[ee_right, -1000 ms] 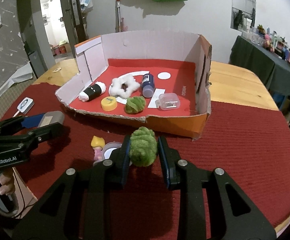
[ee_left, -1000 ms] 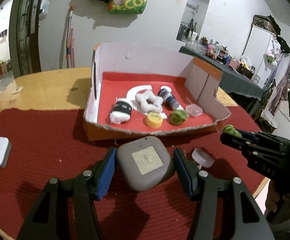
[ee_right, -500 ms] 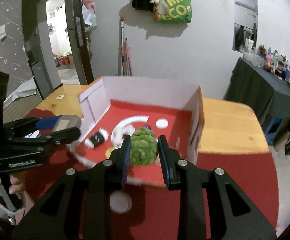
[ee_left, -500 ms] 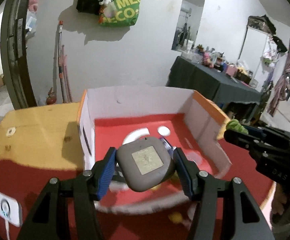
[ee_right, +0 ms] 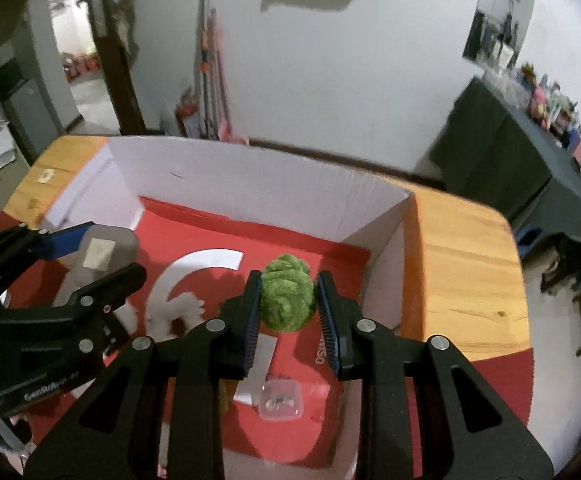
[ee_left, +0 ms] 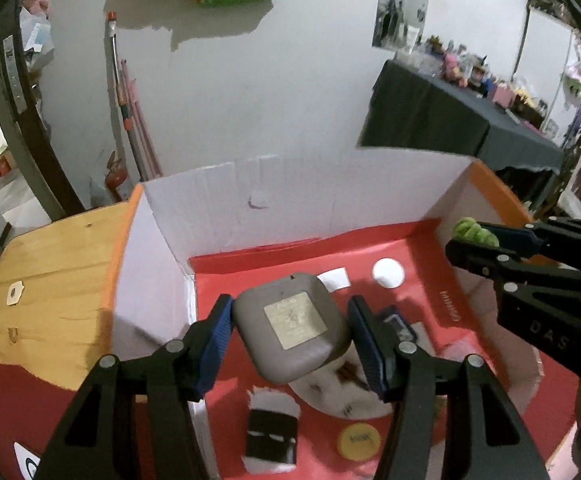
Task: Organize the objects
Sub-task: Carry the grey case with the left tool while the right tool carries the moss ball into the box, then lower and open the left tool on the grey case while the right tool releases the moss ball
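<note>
My left gripper (ee_left: 290, 332) is shut on a grey rounded case (ee_left: 292, 328) and holds it above the red floor of the open cardboard box (ee_left: 250, 208). My right gripper (ee_right: 286, 308) is shut on a green fuzzy ball (ee_right: 287, 298) above the box's right half (ee_right: 386, 240). The right gripper with the ball (ee_left: 472, 232) also shows in the left wrist view. The left gripper with the case (ee_right: 98, 252) shows in the right wrist view.
In the box lie a black-and-white roll (ee_left: 272, 436), a yellow cap (ee_left: 359, 440), a white fluffy piece (ee_right: 174, 312), a dark blue bottle (ee_left: 396, 324) and a clear small container (ee_right: 280, 400). The box stands on a wooden table (ee_right: 466, 264) with a red cloth (ee_left: 6, 400).
Both grippers have risen from the red cloth and moved forward over the box, each still holding its object. The box now fills the lower views.
</note>
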`<action>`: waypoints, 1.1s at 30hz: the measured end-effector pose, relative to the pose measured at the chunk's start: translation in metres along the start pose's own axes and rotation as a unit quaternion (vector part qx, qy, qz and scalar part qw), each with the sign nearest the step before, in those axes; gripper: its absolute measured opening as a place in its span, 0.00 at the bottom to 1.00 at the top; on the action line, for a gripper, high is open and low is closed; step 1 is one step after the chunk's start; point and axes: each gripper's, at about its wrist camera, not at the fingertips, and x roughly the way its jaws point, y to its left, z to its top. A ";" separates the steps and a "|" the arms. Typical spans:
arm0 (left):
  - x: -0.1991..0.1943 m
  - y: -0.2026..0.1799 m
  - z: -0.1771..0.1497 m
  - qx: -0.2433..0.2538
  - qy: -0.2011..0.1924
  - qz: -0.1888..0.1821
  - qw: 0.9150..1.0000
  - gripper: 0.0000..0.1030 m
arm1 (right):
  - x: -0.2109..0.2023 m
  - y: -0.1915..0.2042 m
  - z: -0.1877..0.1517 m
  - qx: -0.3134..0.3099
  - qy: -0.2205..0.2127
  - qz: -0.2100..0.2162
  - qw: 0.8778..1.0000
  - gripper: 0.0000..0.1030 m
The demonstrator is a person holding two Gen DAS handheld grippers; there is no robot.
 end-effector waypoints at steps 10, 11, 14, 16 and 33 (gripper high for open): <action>0.038 -0.005 -0.004 -0.003 0.043 0.026 0.999 0.58 | 0.052 0.008 0.001 -0.037 0.067 -0.053 0.996 0.25; 0.041 -0.004 -0.004 -0.007 0.047 0.028 0.998 0.58 | 0.055 0.009 0.001 -0.040 0.071 -0.057 0.995 0.25; 0.052 0.002 -0.006 -0.025 0.066 0.023 0.997 0.58 | 0.064 0.011 -0.003 -0.047 0.088 -0.059 0.993 0.25; 0.058 0.005 -0.008 -0.034 0.077 0.018 0.996 0.58 | 0.069 0.012 -0.006 -0.052 0.096 -0.062 0.992 0.25; 0.059 0.003 -0.016 -0.038 0.095 0.025 0.994 0.59 | 0.074 0.013 -0.027 -0.085 0.125 -0.065 0.986 0.26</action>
